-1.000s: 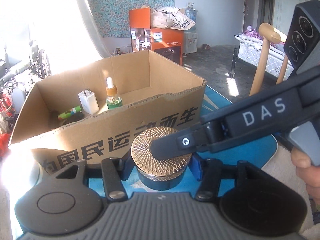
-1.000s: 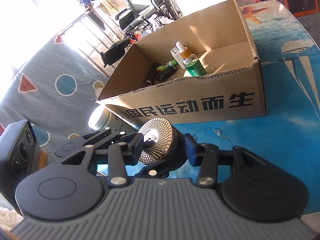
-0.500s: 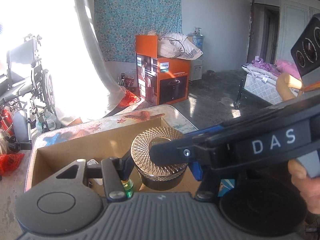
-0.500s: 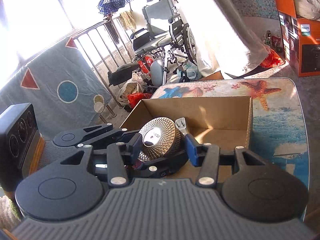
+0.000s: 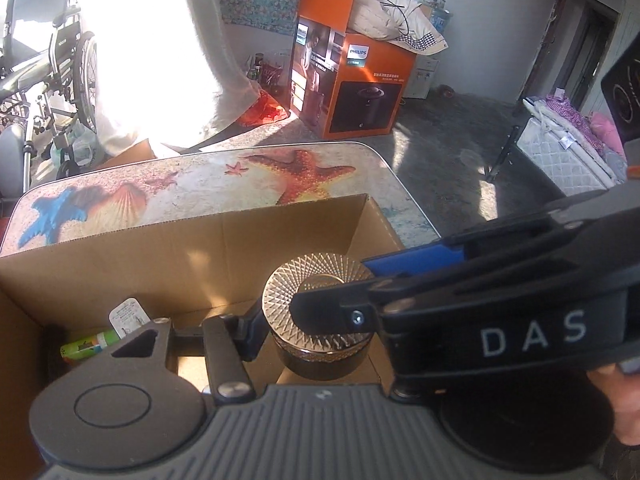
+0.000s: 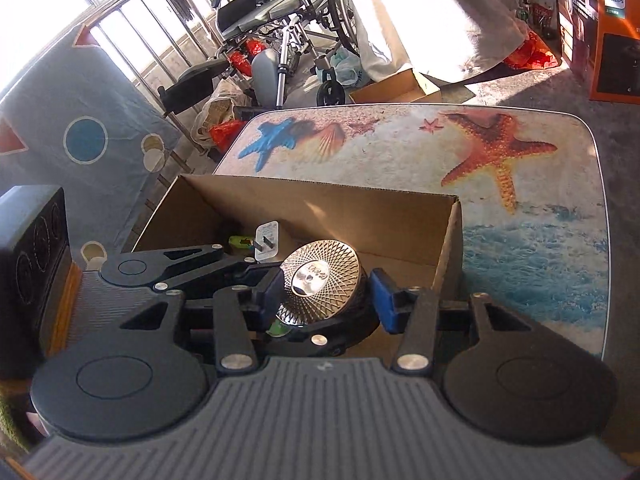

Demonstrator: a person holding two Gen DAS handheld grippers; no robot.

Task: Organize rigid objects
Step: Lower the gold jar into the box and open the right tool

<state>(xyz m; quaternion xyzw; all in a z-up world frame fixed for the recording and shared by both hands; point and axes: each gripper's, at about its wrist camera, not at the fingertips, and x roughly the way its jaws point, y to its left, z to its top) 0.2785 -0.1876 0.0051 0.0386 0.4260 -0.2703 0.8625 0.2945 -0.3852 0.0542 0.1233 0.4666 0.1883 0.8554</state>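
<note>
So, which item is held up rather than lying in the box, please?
The jar with the patterned metallic lid, clamped by the left gripper and right gripper; the white charger and green tube lie in the box.

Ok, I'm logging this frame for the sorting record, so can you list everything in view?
jar: one, dark body with gold patterned lid, held over the box between both grippers
cardboard box: one, brown, open, on the table
charger plug: one, white, inside the box
tube: one, green, lying inside the box
table: one, beach print with starfish, under the box
orange carton: one, on the floor beyond the table
wheelchair: one, grey, by the window
left hand-held gripper: one, black, gripping the jar's sides
right hand-held gripper: one, black with blue pads, around the jar lid
</note>
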